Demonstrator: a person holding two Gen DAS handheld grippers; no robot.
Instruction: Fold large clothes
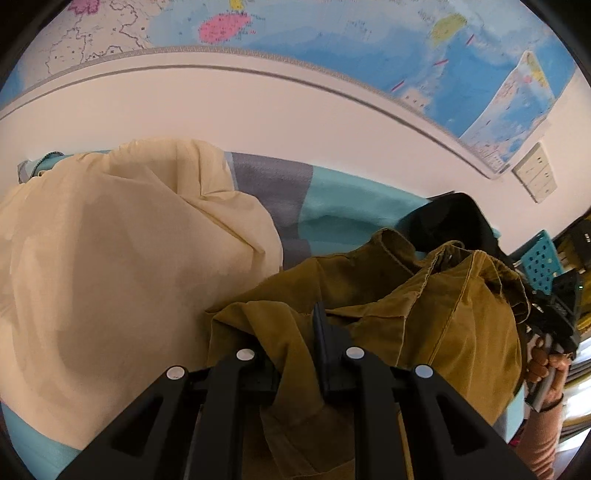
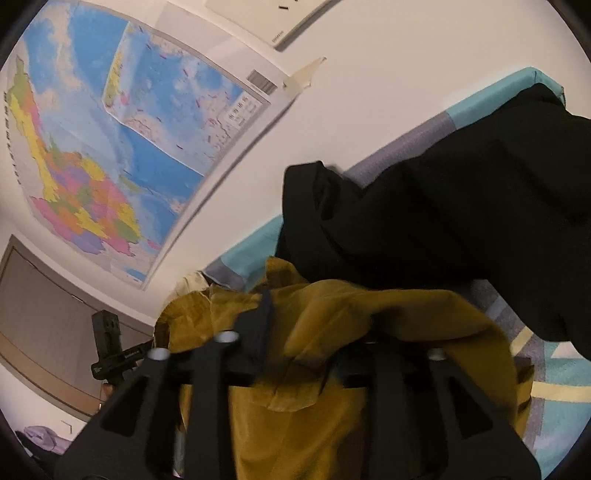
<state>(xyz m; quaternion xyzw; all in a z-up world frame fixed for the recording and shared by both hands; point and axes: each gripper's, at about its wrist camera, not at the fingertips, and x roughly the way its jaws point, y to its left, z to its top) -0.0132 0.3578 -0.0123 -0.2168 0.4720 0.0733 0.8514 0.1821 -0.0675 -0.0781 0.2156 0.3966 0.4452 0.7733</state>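
The left gripper (image 1: 317,332) is seen with its jaws drawn narrow, and a fold of the mustard-brown garment (image 1: 424,317) is pinched between them. In the right wrist view the same garment (image 2: 332,332) is draped over the right gripper (image 2: 306,325), hiding one finger; the jaws stand partly apart with cloth lying between them, and whether the pads press on it cannot be told. Since no earlier picture is given, only this stance is reported.

Just left of the left gripper a cream garment (image 1: 110,258) is heaped on the teal and grey bedsheet (image 1: 332,206). Beyond the mustard cloth, ahead and to the right, a black garment (image 1: 450,218) is bunched; in the right wrist view it (image 2: 461,214) fills the space ahead and right of the jaws.

To the far right of the left gripper a hand (image 1: 546,365) is seen gripping the other tool's handle, with a teal perforated basket (image 1: 541,262) behind it. Farthest off, a wall map (image 1: 332,33) is hung on the white wall.
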